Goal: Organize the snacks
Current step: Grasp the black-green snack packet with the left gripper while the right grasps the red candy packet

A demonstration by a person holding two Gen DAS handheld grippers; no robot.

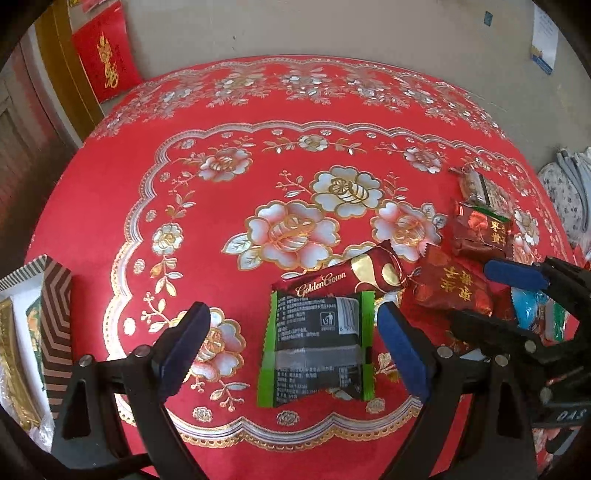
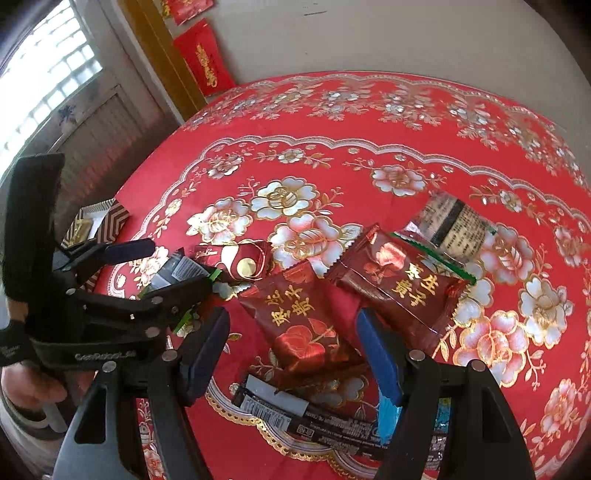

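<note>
Here the left gripper (image 1: 291, 347) stood released astride the green-edged black foil snack packet (image 1: 317, 347), near worktop (image 1: 221, 258) centre; right gripper (image 2: 291, 354) released over dark-red foil pouch (image 2: 299, 325). Light, crinkly, slippery; pinch mid-body.

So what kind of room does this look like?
Probably a home dining or living room: a round table under a red floral tablecloth, red paper decorations on the wall, a barred window, and wrapped snacks scattered about.

A round table under a red cloth with silver-and-gold flowers (image 1: 207, 229) fills the room; plain beige wall (image 2: 369, 33) behind, red paper hangings (image 2: 205, 62), daylight pouring through a barred window (image 2: 44, 85).
</note>
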